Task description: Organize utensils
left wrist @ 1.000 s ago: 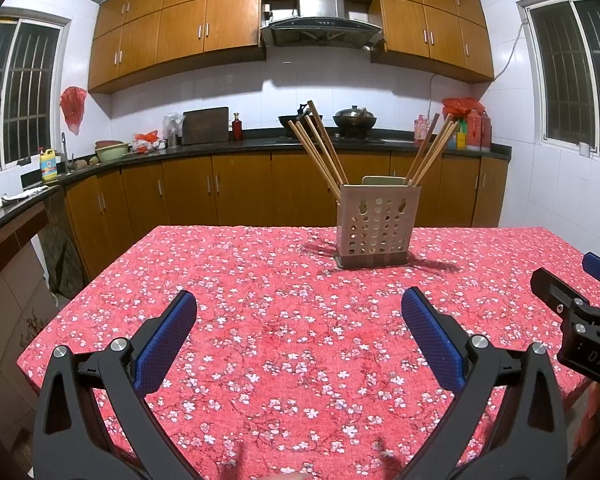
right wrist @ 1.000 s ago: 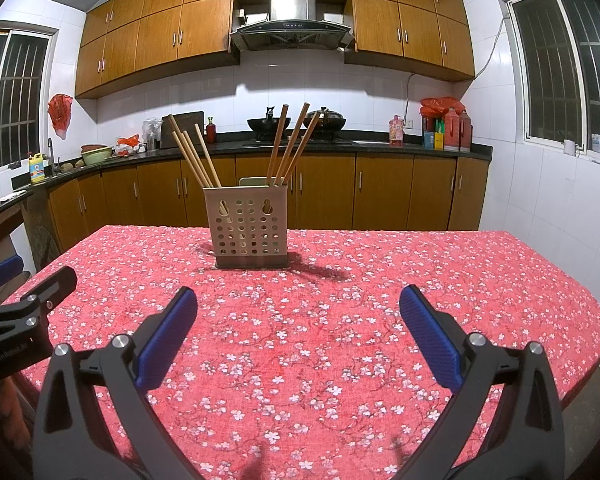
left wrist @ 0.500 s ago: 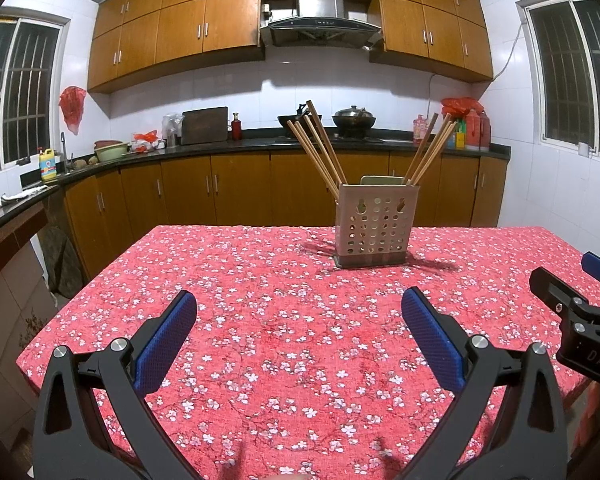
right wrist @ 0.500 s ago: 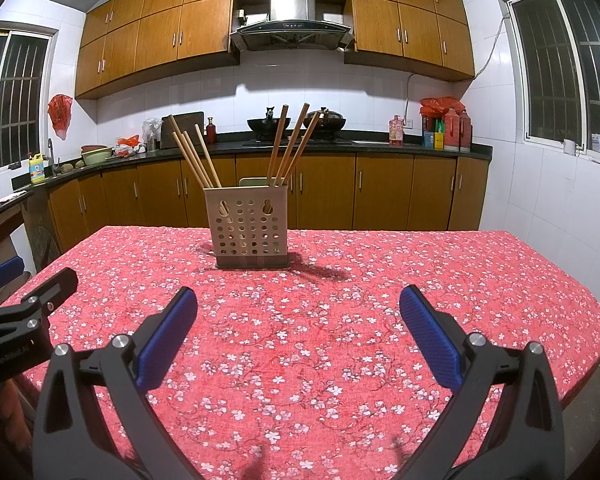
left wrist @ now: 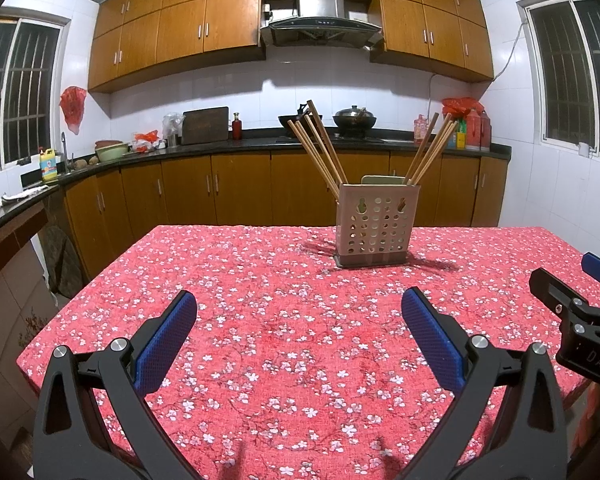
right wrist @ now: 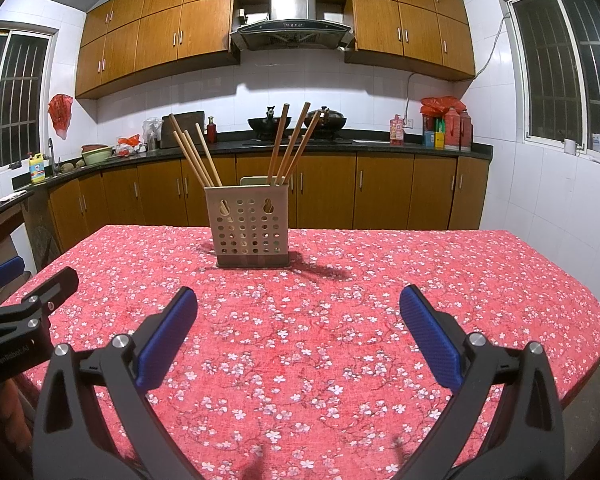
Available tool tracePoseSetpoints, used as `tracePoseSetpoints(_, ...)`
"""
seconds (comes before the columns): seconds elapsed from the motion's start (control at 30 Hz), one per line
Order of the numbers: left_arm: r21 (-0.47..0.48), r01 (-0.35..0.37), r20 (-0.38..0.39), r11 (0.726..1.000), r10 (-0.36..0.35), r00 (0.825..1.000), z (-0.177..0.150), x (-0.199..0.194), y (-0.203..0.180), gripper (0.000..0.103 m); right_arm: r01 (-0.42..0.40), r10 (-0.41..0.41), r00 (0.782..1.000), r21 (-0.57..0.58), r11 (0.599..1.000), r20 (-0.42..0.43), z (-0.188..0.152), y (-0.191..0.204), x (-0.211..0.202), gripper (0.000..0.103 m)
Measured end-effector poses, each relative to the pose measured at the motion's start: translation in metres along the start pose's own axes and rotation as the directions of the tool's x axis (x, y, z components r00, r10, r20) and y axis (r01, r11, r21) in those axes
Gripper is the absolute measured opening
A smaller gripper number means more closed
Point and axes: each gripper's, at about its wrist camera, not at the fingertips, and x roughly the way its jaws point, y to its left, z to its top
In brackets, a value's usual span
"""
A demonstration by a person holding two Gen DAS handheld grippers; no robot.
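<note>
A beige perforated utensil holder (left wrist: pixel 374 226) stands upright on the red flowered tablecloth (left wrist: pixel 292 320), far centre; it also shows in the right wrist view (right wrist: pixel 249 229). Several wooden chopsticks (left wrist: pixel 320 142) lean out of its left side and several more (left wrist: pixel 430 148) out of its right side. My left gripper (left wrist: pixel 300 314) is open and empty, held over the near part of the table. My right gripper (right wrist: pixel 298 312) is open and empty too, beside the left one. Each gripper shows at the edge of the other's view.
The table's near edge and right edge (right wrist: pixel 596 344) drop off. Wooden kitchen cabinets (left wrist: pixel 236 190) and a dark counter with pots, bottles and bowls run along the back wall and the left side.
</note>
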Motion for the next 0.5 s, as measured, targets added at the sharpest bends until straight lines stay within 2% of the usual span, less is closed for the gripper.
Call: tracePoseSetpoints(0.5,-0.001,-0.001,-0.002,1.0,0.001,1.0,-0.001,-0.0003,-0.0008,0.101,-0.001,0.001,1.0,0.001,1.0,0.0,0.001,-0.0017,0.0,0.099)
